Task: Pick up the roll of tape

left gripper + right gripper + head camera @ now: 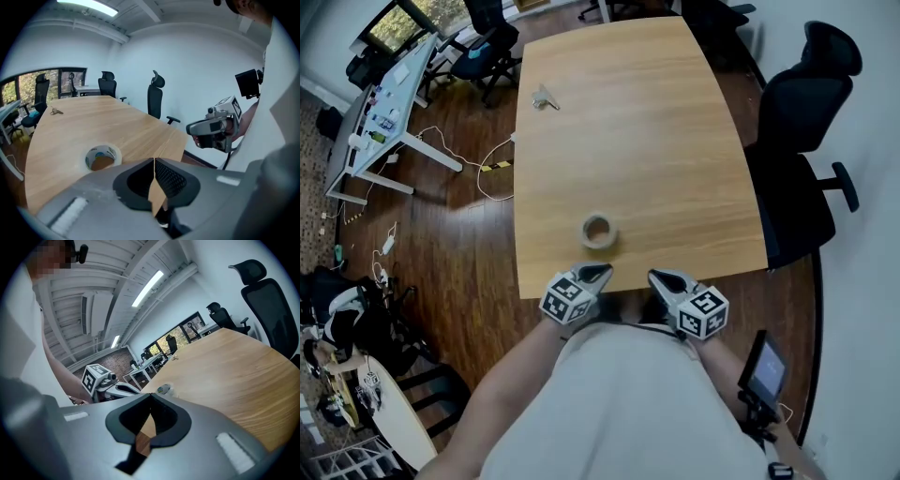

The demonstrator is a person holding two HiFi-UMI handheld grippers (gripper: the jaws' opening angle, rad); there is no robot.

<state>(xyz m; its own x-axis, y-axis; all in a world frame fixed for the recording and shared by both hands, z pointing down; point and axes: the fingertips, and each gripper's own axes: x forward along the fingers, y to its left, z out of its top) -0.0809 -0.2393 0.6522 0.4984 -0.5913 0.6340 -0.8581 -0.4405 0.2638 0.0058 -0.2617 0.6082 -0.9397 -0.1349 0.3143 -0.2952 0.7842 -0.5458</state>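
Observation:
The roll of tape (599,231) lies flat on the wooden table (656,141) near its front edge, a pale ring with a cardboard core. My left gripper (600,273) hovers just short of the table edge, right behind the roll, with nothing between its jaws, which stand together. In the left gripper view the tape (102,157) lies ahead and to the left of the left gripper (154,161). My right gripper (660,277) is beside it to the right, also empty, jaws together. The right gripper view shows the tape (164,389) just past the right gripper (150,395).
A small metal object (545,99) lies at the table's far left. A black office chair (802,122) stands along the right side. More chairs (487,42) and a white desk (389,103) stand at the far left, with cables on the wooden floor (459,234).

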